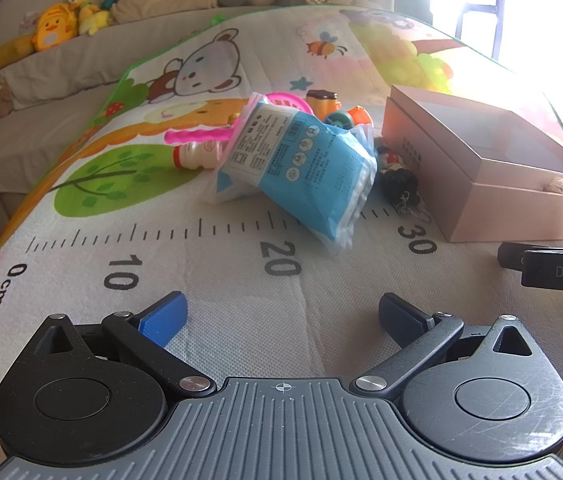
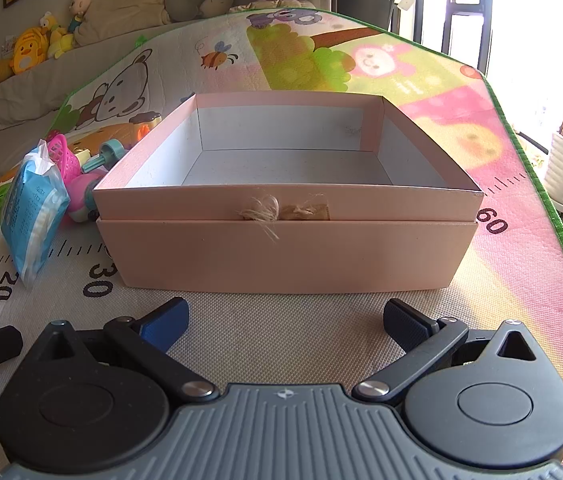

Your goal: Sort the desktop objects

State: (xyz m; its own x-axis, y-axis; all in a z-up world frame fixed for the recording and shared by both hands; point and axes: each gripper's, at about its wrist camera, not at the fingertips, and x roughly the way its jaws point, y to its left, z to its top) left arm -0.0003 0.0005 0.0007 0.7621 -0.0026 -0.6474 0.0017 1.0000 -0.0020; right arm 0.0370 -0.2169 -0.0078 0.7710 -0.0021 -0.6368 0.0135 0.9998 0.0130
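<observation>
— The blue packet [image 1: 301,168] is what I'd go for first. It leans on the heap of toys on the play mat [image 1: 241,300], straight ahead of the left tool [image 1: 281,314] and a little to its right.

— How does it lie?

— Tilted. Its long axis runs from the upper left, by the pink racket [image 1: 197,135] and the small bottle [image 1: 197,156], down to the lower right, where its near corner touches the mat by the printed ruler marks. That slant runs partly across the line between the left tool's fingers, so I'd judge a slight wrist turn would be needed to pinch its thin edge.

— And the right tool [image 2: 283,322]?

— It faces the pink box [image 2: 285,256], which sits squarely in front of it, open and with nothing visible inside. From there the packet is well off to the left, beside the box's left wall. So the left one is nearer, I'd say.

— Are the tools holding anything?

— No. Both have their fingers spread wide apart with only mat between them.

— Where does the packet go?

— Probably into the box, which lies to the right of the heap, with a dark keychain toy [image 1: 399,184] between. That's a judgement; nothing is in it yet.
</observation>
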